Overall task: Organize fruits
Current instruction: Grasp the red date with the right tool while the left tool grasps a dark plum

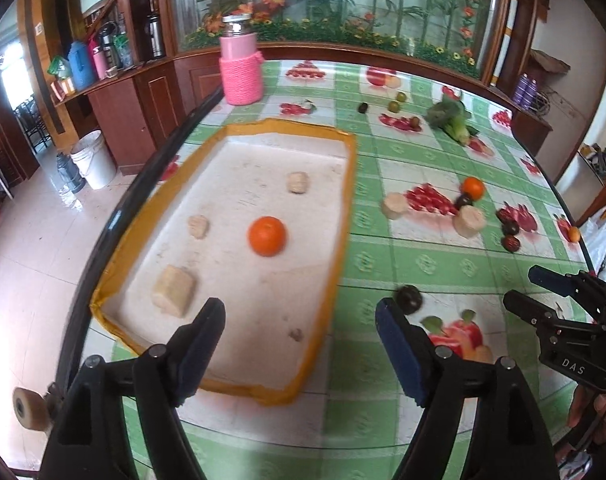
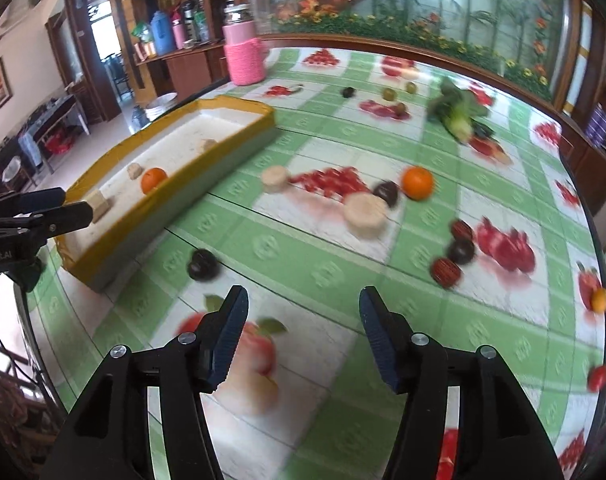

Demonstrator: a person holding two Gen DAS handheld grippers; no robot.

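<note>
Green fruit-print tablecloth [image 1: 383,168] in wood-panelled room, both hand-held grippers [image 1: 299,320] [image 2: 303,308] agape, empty

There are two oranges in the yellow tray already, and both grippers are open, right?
Not quite. The yellow tray holds only one orange, plus some pale chunks; the left wrist view shows it. The other orange sits on the tablecloth. Both the left gripper and right gripper are open.

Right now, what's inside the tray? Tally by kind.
Orange: 1
Beige chunks: 3
Small beige crumb: 1
Total in tray: 5
</note>
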